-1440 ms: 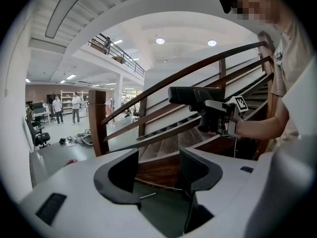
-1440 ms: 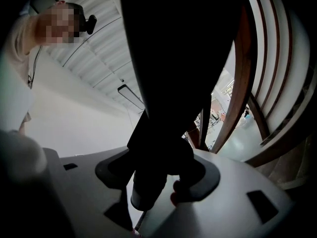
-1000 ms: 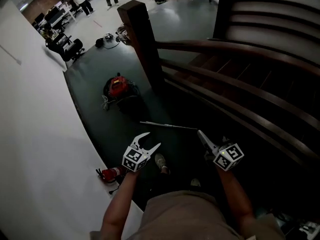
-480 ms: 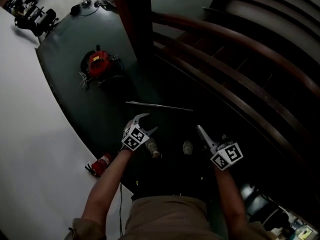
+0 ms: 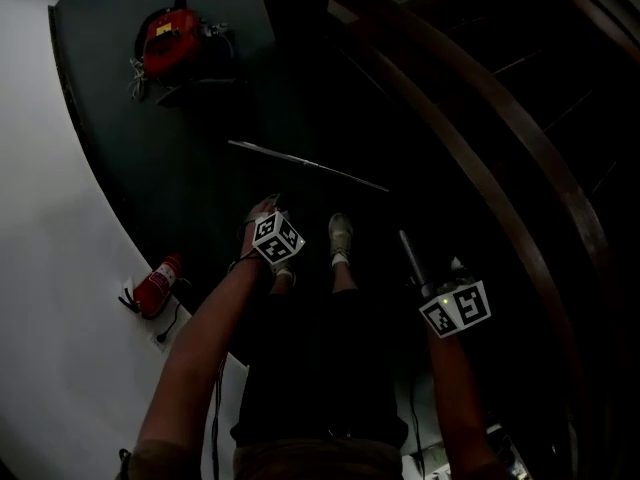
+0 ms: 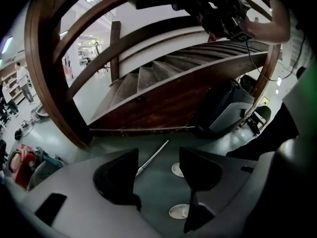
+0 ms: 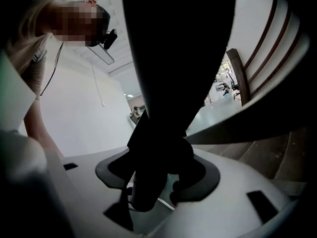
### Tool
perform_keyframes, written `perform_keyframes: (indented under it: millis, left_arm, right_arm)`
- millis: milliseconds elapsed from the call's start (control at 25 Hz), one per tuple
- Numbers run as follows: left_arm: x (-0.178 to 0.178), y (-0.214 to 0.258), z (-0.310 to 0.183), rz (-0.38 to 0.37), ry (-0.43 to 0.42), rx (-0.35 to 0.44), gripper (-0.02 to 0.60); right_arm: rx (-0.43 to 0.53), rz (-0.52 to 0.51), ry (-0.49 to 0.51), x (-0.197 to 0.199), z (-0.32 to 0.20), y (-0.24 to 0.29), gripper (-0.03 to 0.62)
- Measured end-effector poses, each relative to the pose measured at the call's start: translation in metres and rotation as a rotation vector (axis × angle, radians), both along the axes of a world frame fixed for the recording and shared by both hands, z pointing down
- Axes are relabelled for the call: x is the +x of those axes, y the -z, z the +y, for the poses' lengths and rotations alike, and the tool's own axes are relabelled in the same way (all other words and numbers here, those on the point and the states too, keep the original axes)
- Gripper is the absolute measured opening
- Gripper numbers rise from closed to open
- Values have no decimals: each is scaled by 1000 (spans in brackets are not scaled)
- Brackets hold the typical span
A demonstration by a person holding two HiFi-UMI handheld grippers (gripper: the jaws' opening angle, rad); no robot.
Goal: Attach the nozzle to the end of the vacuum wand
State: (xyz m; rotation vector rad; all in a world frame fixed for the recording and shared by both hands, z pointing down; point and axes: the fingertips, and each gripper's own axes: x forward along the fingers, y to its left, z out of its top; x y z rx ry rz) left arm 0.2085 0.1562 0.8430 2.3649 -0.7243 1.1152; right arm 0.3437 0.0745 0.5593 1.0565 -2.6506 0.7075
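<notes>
Wand (image 5: 305, 165): thin straight metal rod; nozzle (image 7: 158, 133): dark, long, tapered.

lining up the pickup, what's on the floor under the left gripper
Dark floor, with the vacuum wand lying beyond the open fingers, and two pale shoes. The wand's near end is hidden behind one finger.

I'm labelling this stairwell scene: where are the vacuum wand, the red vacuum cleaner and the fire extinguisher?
vacuum wand (image 5: 308, 165): head view, middle of the thin metal tube.
red vacuum cleaner (image 5: 165, 40): head view, its red top housing.
fire extinguisher (image 5: 153, 286): head view, its red cylinder body.
</notes>
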Motion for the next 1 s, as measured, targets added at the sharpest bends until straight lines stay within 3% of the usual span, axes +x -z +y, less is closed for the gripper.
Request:
perform_keyframes:
  millis: [200, 400, 520, 720, 920, 1000]
  left_arm:
    - [28, -142, -10, -49, -61, -31, 270]
    - [33, -302, -31, -156, -139, -37, 270]
    - [59, -382, -32, -186, -240, -61, 270]
    - [100, -472, -41, -247, -424, -23, 270]
    - [149, -535, -43, -264, -565, -1, 270]
    - [156, -561, -41, -324, -604, 4, 270]
  right_arm:
    - [-63, 12, 25, -14, -26, -108, 245]
    - [-48, 13, 34, -38, -33, -212, 245]
    - [-50, 17, 29, -38, -36, -263, 245]
    - [-93, 2, -22, -21, -31, -332, 245]
    - [-99, 45, -29, -6, -22, -364, 245]
    - [-96, 69, -40, 1, -23, -368, 245]
